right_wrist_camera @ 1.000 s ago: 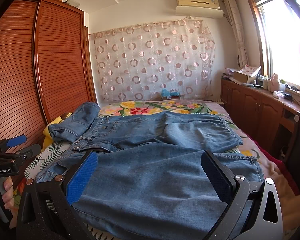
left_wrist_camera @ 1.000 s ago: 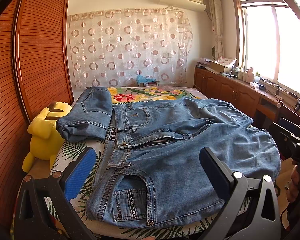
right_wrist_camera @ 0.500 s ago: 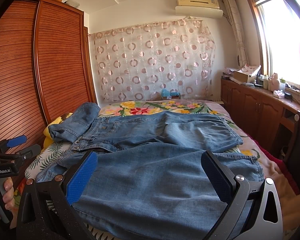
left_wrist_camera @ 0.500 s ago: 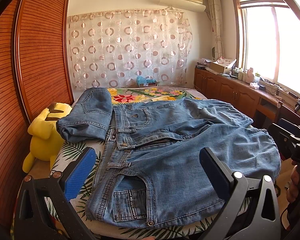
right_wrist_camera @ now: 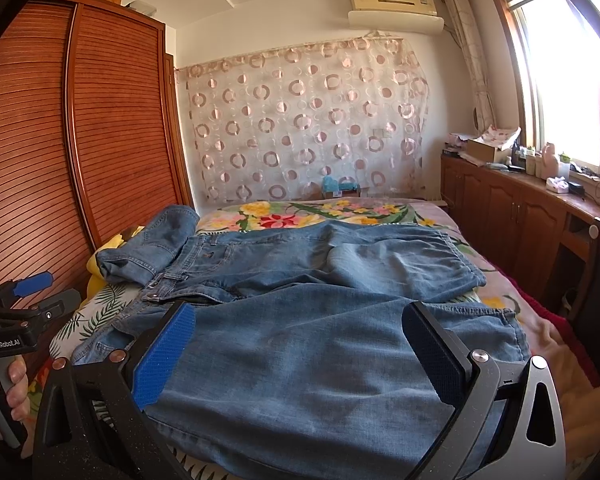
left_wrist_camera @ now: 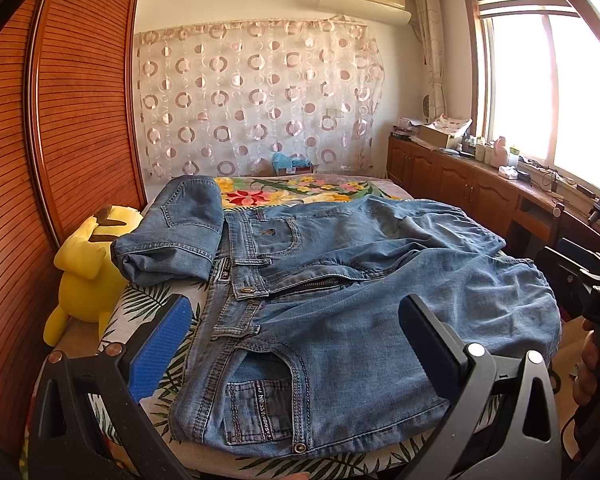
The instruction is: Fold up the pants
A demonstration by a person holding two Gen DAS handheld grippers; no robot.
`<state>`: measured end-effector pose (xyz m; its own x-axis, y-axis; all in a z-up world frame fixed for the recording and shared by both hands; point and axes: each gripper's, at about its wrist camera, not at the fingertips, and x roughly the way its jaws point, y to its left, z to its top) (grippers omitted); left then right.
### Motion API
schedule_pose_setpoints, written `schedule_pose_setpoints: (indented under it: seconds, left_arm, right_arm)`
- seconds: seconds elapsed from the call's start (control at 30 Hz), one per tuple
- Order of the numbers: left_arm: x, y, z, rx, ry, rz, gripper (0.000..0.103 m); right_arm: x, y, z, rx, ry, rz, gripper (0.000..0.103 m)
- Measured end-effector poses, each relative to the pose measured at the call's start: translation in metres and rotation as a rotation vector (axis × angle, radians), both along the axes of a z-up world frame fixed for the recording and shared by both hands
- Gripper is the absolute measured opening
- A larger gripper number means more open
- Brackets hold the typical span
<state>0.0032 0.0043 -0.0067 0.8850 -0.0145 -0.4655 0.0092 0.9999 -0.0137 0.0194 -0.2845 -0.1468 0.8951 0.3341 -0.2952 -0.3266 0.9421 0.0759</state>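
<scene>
Light blue denim pants lie spread across the bed, waistband to the left, legs running right; they also show in the right wrist view. A second folded pair of jeans lies at the far left; it also shows in the right wrist view. My left gripper is open and empty, held just above the near waistband and pocket. My right gripper is open and empty, held above the near pant leg. Each gripper shows at the edge of the other's view.
A floral bedsheet covers the bed. A yellow plush toy sits at the bed's left edge against a slatted wooden wardrobe. Wooden cabinets with clutter run along the right wall under the window.
</scene>
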Motion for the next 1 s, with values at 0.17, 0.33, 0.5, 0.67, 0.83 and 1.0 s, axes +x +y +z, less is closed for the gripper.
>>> schedule_pose_setpoints:
  seconds: [0.17,0.33,0.5,0.67,0.83,1.0]
  left_arm:
    - [-0.0011,0.0019,0.0039,0.0,-0.002,0.0,0.103]
    - [-0.0009,0.0022,0.0038,0.0,-0.002,0.0,0.103]
    - [-0.0009,0.0025,0.0035,0.0,-0.004,0.0,0.103]
    - [-0.0017,0.0002,0.0051,0.0,-0.004,0.0,0.103]
    - [-0.0018,0.0001,0.0049,-0.001,-0.005,0.0,0.103]
    - [0.0022,-0.005,0.0104,0.002,0.011,-0.003,0.103]
  right_arm:
    - [0.0004,-0.0005,-0.0001,0.0,0.0,0.0,0.103]
    - [0.0003,-0.0006,-0.0002,0.0,0.0,0.001,0.103]
    - [-0.0001,-0.0011,0.0001,-0.001,-0.001,0.001,0.103]
    - [0.0,-0.0012,0.0003,0.001,-0.002,0.002,0.103]
    - [-0.0002,-0.0015,0.001,0.002,0.0,0.002,0.103]
    - [0.0007,-0.0017,0.0007,-0.003,0.0,0.0,0.103]
